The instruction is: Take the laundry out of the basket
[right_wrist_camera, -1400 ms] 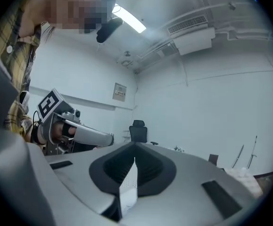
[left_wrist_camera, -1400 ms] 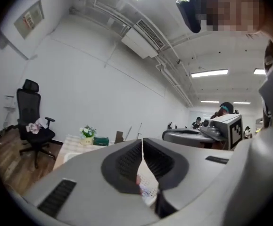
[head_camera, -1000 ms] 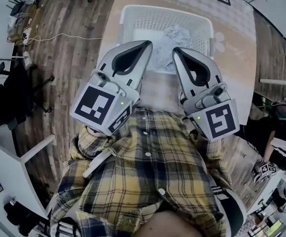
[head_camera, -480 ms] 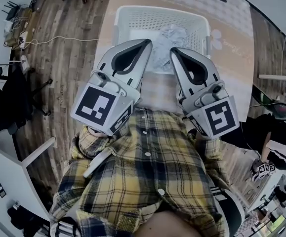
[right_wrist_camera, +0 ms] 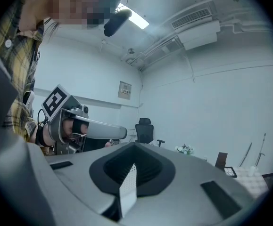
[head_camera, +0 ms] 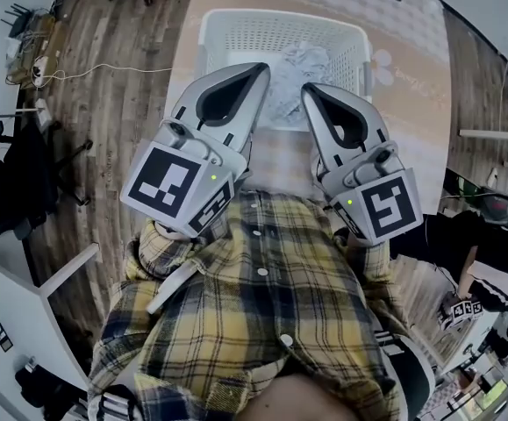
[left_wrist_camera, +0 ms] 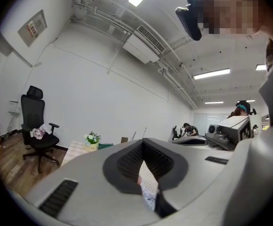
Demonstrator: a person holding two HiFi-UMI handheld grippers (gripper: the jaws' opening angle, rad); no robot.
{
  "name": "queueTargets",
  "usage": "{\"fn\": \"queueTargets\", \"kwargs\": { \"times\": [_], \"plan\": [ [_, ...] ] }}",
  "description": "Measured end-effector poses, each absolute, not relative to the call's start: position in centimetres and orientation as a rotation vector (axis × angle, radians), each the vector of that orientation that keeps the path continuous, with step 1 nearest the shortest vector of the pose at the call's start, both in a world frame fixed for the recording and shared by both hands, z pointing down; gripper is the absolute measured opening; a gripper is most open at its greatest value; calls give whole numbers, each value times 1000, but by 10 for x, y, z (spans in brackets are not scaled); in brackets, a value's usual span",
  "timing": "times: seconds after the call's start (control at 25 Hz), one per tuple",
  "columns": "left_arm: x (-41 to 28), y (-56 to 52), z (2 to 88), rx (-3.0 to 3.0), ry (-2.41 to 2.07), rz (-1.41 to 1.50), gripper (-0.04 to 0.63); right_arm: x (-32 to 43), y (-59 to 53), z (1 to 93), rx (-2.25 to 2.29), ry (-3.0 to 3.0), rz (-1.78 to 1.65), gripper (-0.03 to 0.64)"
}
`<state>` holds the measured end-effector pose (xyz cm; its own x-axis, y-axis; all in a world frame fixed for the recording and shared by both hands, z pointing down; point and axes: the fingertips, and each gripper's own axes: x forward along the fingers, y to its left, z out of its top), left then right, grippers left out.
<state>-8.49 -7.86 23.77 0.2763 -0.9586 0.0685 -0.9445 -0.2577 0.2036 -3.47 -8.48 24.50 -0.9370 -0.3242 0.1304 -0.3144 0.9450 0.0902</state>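
You hold left tool and right tool closed, empty, above basket by worktop left edge; crumpled laundry inside looks soft, light: pinch raised fold.

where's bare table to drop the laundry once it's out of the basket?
Widest bare table is right of the basket, out to the table edge. Another strip lies beyond the basket's far rim; a narrow one on its left. Crowded: the near strip by the person, where the left gripper and right gripper hang, both shut.
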Motion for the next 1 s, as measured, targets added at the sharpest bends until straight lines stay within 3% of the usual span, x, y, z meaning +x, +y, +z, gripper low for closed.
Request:
{"fn": "queueTargets", "kwargs": {
  "times": [1.0],
  "plan": [
    [-79,-132,273,2289,-1674,143,35,-15,-131,262,544,-2842,-50,26]
  ]
}}
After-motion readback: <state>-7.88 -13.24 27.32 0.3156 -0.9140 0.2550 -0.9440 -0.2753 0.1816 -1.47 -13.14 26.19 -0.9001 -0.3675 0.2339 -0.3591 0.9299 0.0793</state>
